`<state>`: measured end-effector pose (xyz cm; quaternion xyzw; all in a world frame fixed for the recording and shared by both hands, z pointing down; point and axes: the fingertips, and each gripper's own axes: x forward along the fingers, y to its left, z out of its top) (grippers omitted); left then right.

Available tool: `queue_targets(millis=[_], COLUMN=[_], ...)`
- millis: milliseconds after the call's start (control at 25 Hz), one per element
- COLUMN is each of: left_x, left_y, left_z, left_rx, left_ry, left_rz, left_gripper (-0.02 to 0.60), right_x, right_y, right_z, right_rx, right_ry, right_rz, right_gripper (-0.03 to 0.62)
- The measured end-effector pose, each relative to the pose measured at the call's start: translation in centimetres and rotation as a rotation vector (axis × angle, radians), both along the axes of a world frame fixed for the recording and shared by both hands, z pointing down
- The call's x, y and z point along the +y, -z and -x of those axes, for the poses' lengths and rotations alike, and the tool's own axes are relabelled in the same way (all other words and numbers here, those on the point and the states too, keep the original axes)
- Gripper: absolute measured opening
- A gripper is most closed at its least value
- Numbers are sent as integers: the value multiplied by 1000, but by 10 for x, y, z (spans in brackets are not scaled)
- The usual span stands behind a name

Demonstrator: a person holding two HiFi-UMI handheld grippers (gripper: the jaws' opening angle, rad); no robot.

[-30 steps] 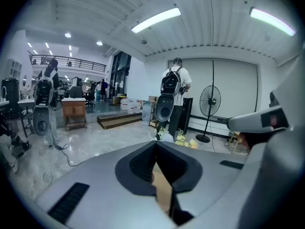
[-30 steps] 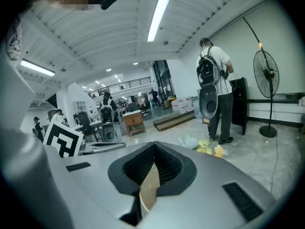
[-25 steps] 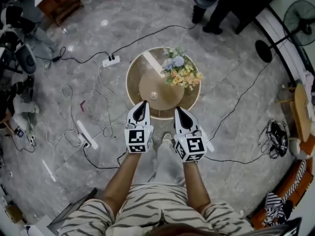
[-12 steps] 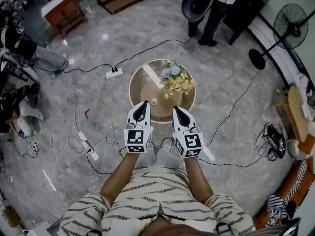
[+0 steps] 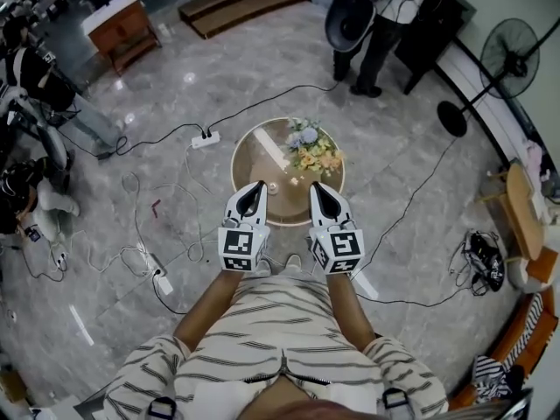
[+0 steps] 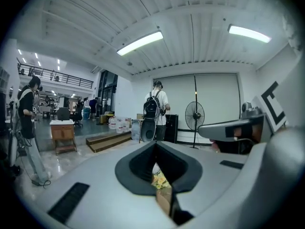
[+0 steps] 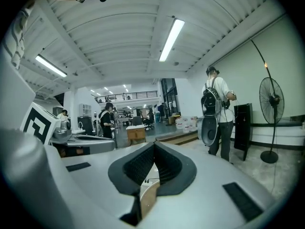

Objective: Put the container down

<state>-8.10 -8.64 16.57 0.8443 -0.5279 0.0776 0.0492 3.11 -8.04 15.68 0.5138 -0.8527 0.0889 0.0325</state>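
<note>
Container point(image 5: 274, 185) tiny on round table point(image 5: 249, 151), axis unreadable; left tool point(image 5: 255, 186), right tool point(image 5: 315, 187) closed, empty.

Dark-striped cream shirt point(image 5: 280, 344); white hand-held grippers point(image 5: 260, 185) point(image 5: 314, 185) with black-and-white marker cubes point(image 5: 244, 248) point(image 5: 343, 253).

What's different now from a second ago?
The left gripper and right gripper lifted up, away from the round table, which now looks smaller below. Nothing grabbed or dropped. Both jaws stay shut and empty; the flowers stay on the table.

Ceiling strip lights point(image 6: 139, 43) give bright, even light; fisheye edges curve and darken.
</note>
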Motion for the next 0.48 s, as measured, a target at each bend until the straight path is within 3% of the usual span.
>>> queue_targets(millis=[480], left_x=[-2], left_y=[22], left_z=[-5], left_rx=[10], left_ry=[-18], left_rz=[-44], left_gripper=[0], right_x=[-7], right_y=[17], right_z=[-6], right_rx=[3], right_ry=[0], right_rz=[-46], right_gripper=[-5])
